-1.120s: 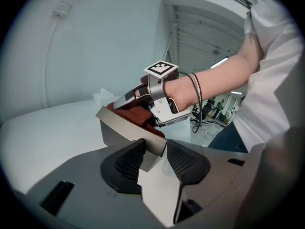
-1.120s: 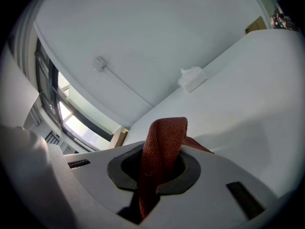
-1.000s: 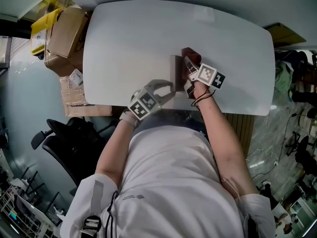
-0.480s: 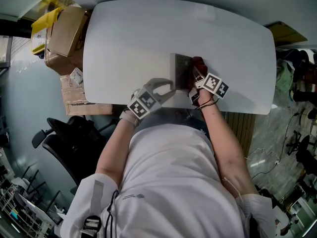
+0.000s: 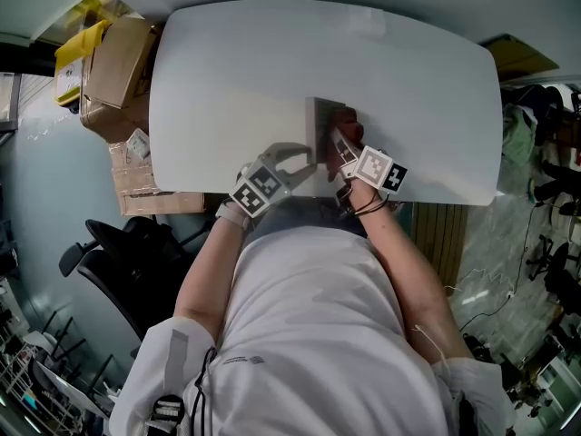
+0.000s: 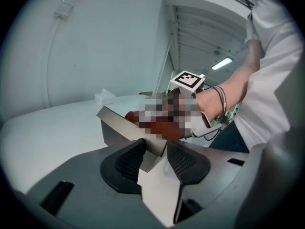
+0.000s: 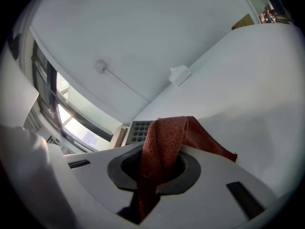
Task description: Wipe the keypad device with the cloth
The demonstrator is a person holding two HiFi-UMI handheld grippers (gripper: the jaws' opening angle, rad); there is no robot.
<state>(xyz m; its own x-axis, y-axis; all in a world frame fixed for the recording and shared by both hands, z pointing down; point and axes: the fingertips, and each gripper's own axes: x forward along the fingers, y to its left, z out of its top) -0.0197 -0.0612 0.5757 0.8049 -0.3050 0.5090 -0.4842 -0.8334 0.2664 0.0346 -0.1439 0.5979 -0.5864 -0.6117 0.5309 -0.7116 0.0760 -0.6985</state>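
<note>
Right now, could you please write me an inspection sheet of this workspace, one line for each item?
Surface: white table, mostly bare; no spill seen.
Job's things: keypad device near the table's front edge; red cloth right beside it.
Clutter: one small white object on the far part of the table.
Tools: left tool shut on an edge of the keypad device; right tool shut on the red cloth, which hangs out of its jaws.
Cables: a thin cable clipped along the wall; nothing seen on the table.
Surroundings: cardboard boxes and an office chair on the floor left of the table.
</note>
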